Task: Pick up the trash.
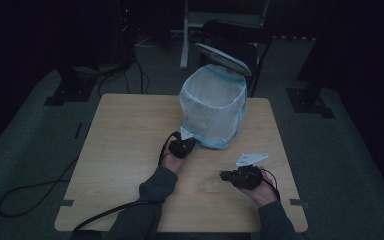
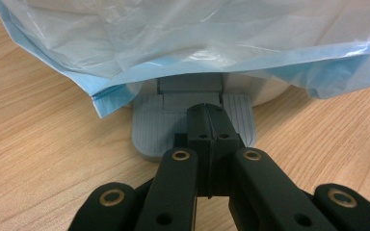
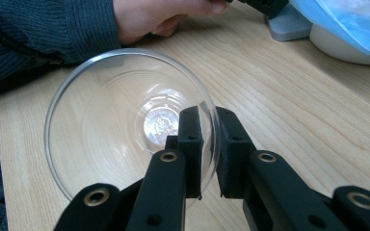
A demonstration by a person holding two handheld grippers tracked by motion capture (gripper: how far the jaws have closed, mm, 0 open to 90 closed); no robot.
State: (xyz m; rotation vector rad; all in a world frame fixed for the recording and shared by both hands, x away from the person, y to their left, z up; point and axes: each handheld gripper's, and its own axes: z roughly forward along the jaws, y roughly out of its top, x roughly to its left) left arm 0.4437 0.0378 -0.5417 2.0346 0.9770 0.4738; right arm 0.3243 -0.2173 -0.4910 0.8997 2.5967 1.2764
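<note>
while the right gripper (image 3: 206, 144) is pinching the rim of the clear plastic cup (image 3: 125, 120) between its two pads, one jaw inside the wall and one outside, the cup is lying on its side with its mouth turned toward the gripper's camera and its base pointing away along the table (image 1: 130, 130). in the high view the cup (image 1: 212, 184) is sitting just left of that gripper (image 1: 225, 176), low on the tabletop and well short of the bin. the left gripper (image 2: 211, 130) is clenched with nothing between its jaws, its tips pressing down on the grey pedal (image 2: 149, 130) at the foot of the bag-lined bin (image 1: 212, 107), whose lid (image 1: 222, 58) is standing raised. judging from this, the cup is needing to travel up and away, toward the open mouth beyond the left hand (image 1: 170, 161).
</note>
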